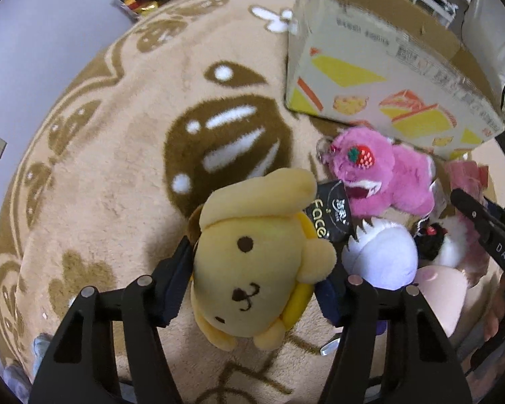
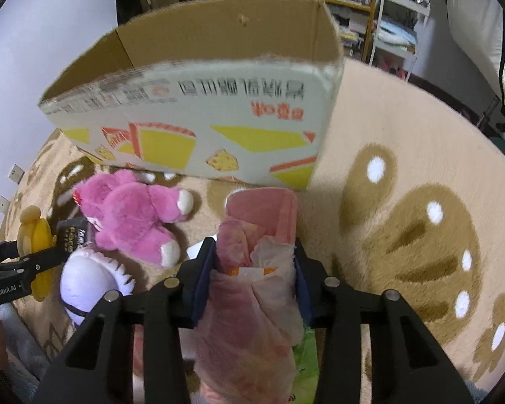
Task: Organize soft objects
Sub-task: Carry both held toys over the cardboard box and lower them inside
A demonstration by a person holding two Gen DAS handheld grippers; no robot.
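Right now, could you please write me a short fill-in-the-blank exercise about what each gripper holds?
1. The left gripper is shut on a ____ dog plush.
2. The right gripper is shut on a ____ cloth bundle.
3. The pink bear lies on the rug in front of the cardboard ____.

Missing words: yellow; pink; box

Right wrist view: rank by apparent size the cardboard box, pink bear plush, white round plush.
1. cardboard box, clearly largest.
2. pink bear plush.
3. white round plush, partly hidden by the right gripper frame and nearer the camera, so its gap to the bear is unsure.
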